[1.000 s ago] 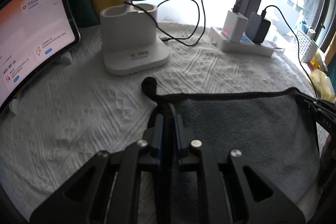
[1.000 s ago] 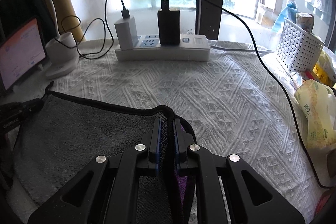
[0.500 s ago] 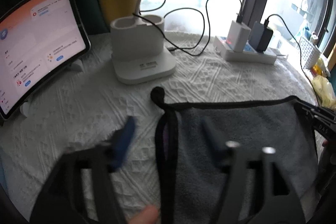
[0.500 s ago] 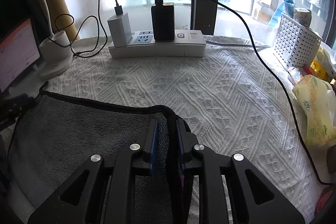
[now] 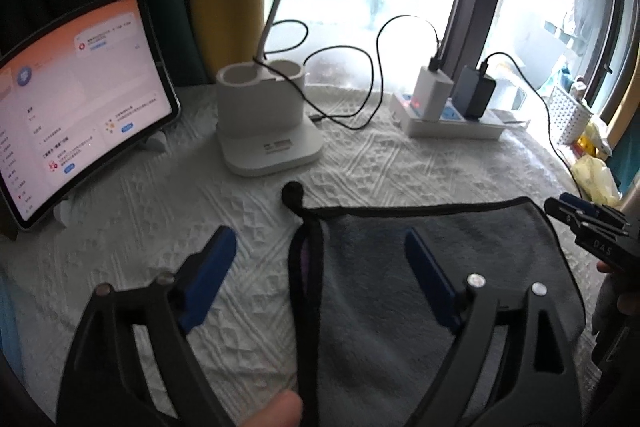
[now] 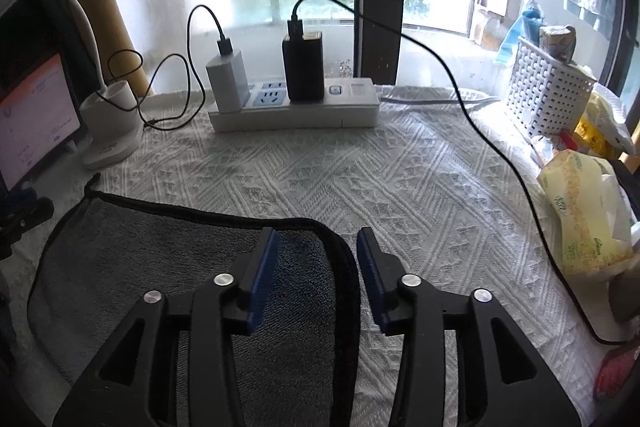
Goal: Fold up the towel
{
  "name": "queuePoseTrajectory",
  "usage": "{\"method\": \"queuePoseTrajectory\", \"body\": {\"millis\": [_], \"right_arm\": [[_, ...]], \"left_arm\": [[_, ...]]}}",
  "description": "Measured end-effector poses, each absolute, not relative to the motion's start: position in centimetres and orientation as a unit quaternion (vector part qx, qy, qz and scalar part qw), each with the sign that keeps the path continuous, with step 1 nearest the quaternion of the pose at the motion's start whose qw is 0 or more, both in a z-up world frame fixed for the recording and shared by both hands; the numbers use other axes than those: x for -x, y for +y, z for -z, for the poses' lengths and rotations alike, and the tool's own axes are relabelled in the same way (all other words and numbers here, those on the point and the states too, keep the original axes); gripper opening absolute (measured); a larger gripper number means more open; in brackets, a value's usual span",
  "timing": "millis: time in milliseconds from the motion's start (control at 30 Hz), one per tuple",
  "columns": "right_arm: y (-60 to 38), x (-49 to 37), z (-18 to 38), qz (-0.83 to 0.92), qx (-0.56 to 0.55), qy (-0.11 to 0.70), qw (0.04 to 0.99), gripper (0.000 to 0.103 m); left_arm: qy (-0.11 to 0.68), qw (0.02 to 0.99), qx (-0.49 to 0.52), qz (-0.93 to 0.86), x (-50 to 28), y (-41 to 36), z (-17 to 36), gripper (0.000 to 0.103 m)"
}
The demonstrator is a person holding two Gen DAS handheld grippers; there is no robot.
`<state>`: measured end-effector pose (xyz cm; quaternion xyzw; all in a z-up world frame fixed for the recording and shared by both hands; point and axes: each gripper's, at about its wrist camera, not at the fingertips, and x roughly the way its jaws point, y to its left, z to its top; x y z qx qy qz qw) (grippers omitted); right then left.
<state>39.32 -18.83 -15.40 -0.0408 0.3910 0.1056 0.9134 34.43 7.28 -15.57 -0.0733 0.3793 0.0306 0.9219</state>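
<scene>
Folded grey towel with black hem (image 5: 432, 267) lying flat under both spread-open tongs, left tongs (image 5: 320, 263), right tongs (image 6: 316, 259), white lamp base (image 5: 264, 131), lit tablet (image 5: 76, 99), white power strip (image 6: 296, 107) beyond on white quilted surface (image 6: 420, 179).

Grey towel (image 5: 420, 267) with black edging lying folded flat on white textured tablecloth (image 5: 160, 227), hanging loop (image 5: 292, 191) protruding at corner.
</scene>
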Motion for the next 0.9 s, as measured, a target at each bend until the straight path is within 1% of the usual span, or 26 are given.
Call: {"method": "queuePoseTrajectory", "body": {"millis": [400,900], "right_arm": [[-18.6,-35.3,11.8,-0.106,0.038,0.357,0.927,0.047],[-19.0,-29.1,7.8,-0.109,0.038,0.312,0.943,0.047]], "left_arm": [[0.335,0.94,0.063,-0.019,-30.3,6.3,11.6,0.09],[0.288,0.956,0.055,-0.005,-23.9,4.4,7.6,0.091]]}}
